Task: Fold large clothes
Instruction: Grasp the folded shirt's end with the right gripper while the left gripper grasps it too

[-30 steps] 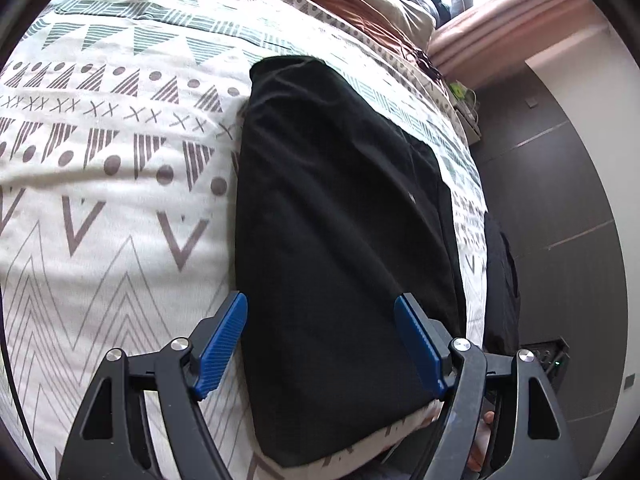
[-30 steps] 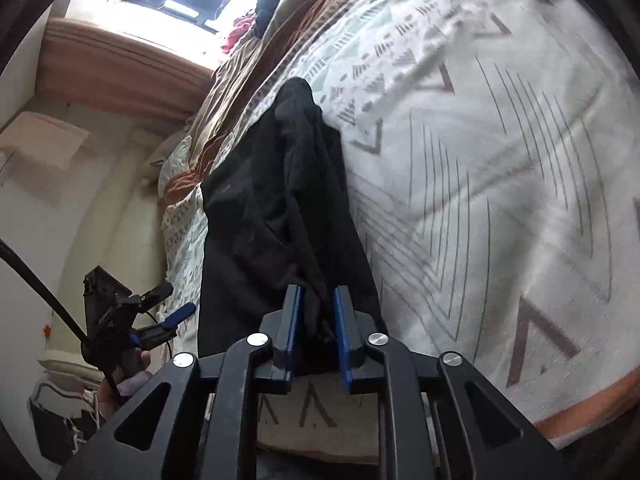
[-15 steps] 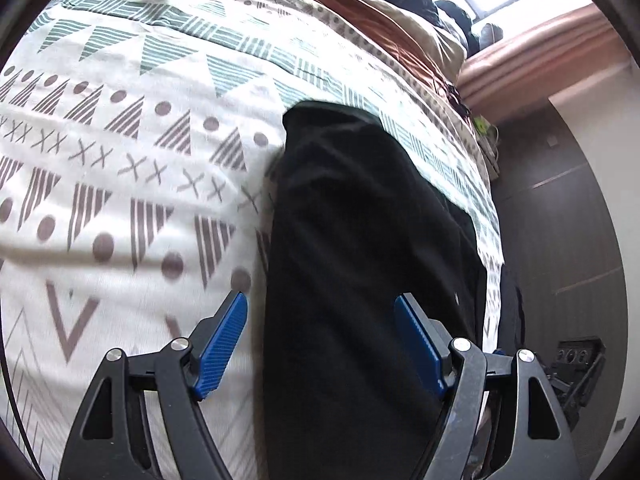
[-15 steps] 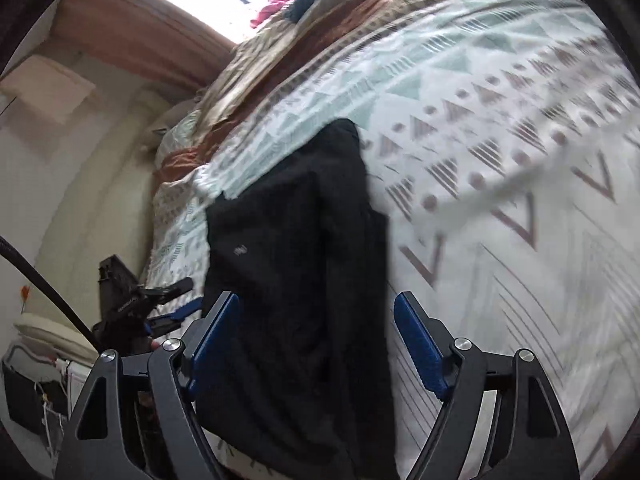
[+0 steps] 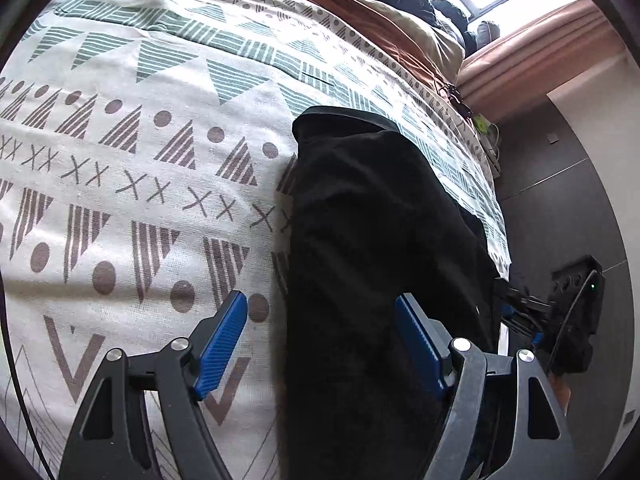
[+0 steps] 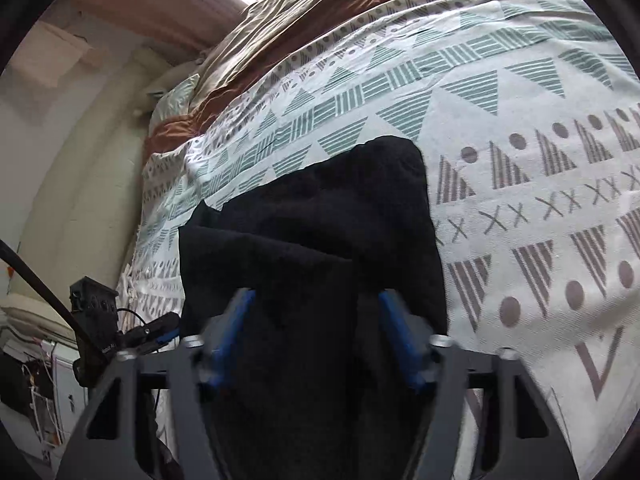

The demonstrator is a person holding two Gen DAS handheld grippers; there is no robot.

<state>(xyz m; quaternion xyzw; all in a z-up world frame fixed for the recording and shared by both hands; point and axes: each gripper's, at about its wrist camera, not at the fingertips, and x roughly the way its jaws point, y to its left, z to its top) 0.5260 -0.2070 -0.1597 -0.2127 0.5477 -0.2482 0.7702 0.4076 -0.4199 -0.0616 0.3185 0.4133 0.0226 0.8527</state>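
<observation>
Since a second ago, the right hand-held gripper (image 6: 316, 336) has let go of the bunched black garment (image 5: 372, 240) and swung across to hang over its near end; its jaws, blurred in the right wrist view, are closing with black cloth between them, though whether the pads press yet cannot be told. The left hand-held gripper (image 5: 320, 340) has crept forward along the cloth and stays wide open, holding nothing, one pad over the patterned bed cover (image 5: 120, 184), the other over the garment. That garment lies as a long narrow strip near the side edge of the bed, probably folded lengthwise already. Both tools sit at its near end, likely to lift it for the crosswise fold.
</observation>
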